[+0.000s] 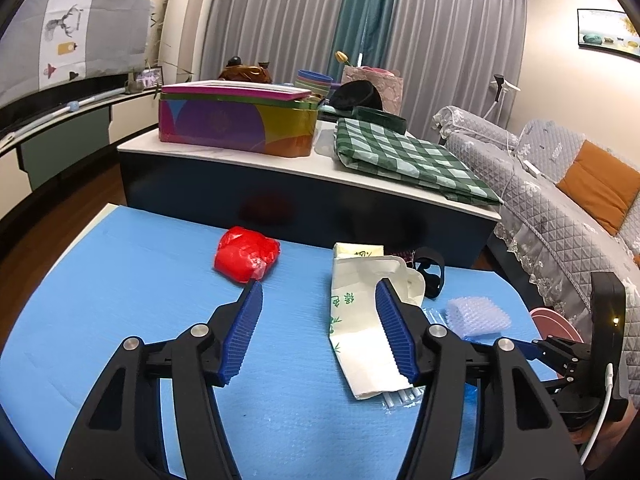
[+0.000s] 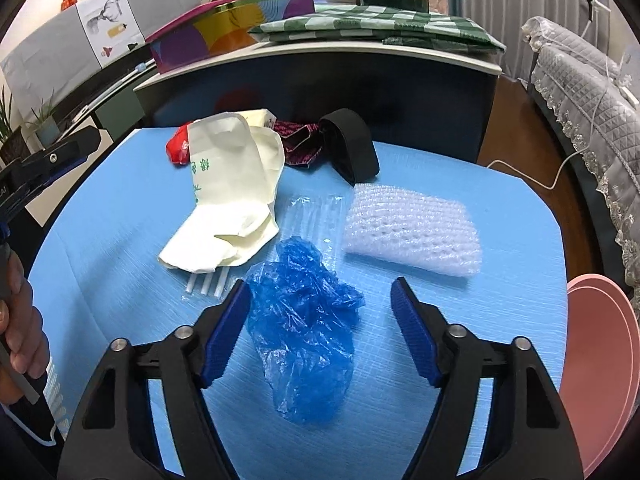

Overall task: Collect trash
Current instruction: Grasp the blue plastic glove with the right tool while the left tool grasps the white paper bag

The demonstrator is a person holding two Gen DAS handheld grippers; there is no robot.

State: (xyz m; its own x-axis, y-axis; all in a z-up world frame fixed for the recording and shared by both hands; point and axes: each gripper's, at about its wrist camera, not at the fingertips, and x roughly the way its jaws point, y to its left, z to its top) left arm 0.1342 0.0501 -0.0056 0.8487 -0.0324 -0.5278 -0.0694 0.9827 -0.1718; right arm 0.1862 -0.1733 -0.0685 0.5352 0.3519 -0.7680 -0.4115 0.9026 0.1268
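Partly hidden trash

The white paper bag (image 2: pixel 230 200) is covering most of the red wad (image 2: pixel 178 148); the picture's edge is cutting off the pink plate (image 2: pixel 596 360).

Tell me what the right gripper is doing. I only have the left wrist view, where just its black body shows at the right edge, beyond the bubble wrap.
Observer: The right gripper is open. A crumpled blue plastic bag lies on the blue foam mat between its fingers, not gripped.
Operator: Is anything hidden behind the white paper bag?
Observer: Yes. A dark red patterned wrapper lies behind the white paper bag, next to the black curved strap.
Operator: And the clear sleeve of straws?
Observer: The clear plastic straw sleeve runs out from under the paper bag and lies between it and the white bubble wrap sheet.
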